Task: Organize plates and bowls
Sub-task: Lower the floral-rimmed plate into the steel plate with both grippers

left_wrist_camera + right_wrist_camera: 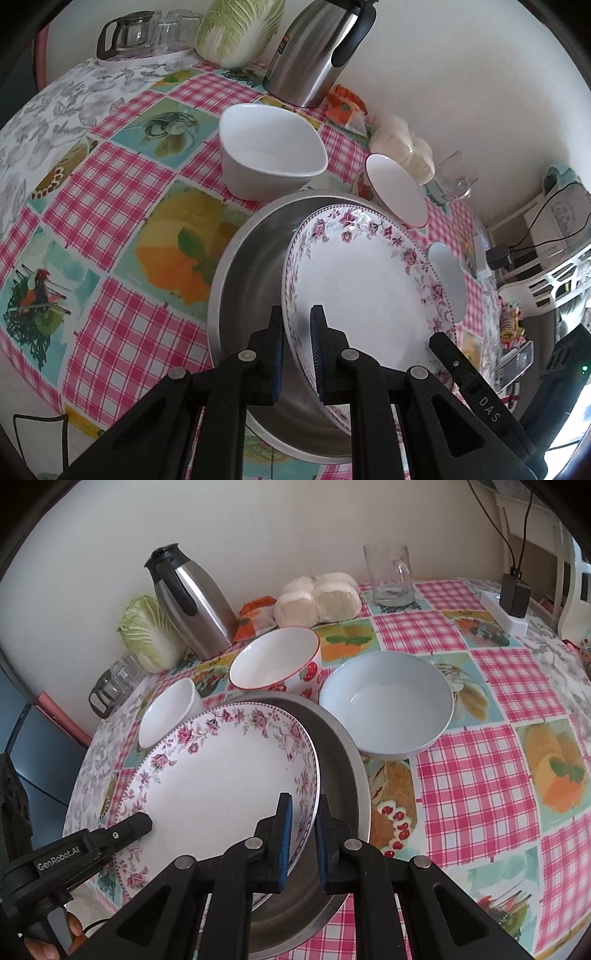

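A white plate with a pink flower rim (365, 291) (221, 779) is held tilted over a steel pan (251, 266) (340, 760). My left gripper (297, 354) is shut on one edge of the plate. My right gripper (304, 834) is shut on the opposite edge; it also shows in the left wrist view (443, 343). On the table stand a white angular bowl (269, 155) (166, 712), a strawberry-print bowl (395, 192) (277, 664) and a pale blue bowl (388, 705) (447, 280).
A steel thermos jug (317, 48) (192, 602), a cabbage (240, 29) (147, 631), a glass pot (129, 33), a bag of buns (317, 598), a glass mug (391, 576) and a power strip with a charger (509, 605) stand around the checked tablecloth (110, 206).
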A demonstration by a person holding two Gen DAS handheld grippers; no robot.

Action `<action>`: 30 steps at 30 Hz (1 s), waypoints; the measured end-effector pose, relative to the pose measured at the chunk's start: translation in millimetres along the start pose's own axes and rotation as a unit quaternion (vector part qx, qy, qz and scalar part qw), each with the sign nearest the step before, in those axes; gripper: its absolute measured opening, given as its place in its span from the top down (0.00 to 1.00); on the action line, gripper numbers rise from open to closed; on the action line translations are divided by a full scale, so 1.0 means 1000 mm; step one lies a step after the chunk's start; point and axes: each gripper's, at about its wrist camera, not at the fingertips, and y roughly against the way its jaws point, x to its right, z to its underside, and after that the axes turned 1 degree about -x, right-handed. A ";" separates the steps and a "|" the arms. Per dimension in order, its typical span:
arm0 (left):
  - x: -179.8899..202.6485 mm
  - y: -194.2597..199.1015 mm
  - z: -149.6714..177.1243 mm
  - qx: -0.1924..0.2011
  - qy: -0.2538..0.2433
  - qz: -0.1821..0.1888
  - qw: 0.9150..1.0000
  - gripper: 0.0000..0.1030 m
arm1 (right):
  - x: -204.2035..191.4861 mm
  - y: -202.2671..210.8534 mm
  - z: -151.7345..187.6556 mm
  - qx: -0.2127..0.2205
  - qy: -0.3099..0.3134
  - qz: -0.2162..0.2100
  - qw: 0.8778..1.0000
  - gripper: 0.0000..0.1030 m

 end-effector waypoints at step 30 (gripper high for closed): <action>-0.022 -0.034 0.001 -0.057 0.048 -0.014 0.997 0.86 | -0.001 -0.014 -0.008 -0.032 -0.004 0.010 0.999 0.88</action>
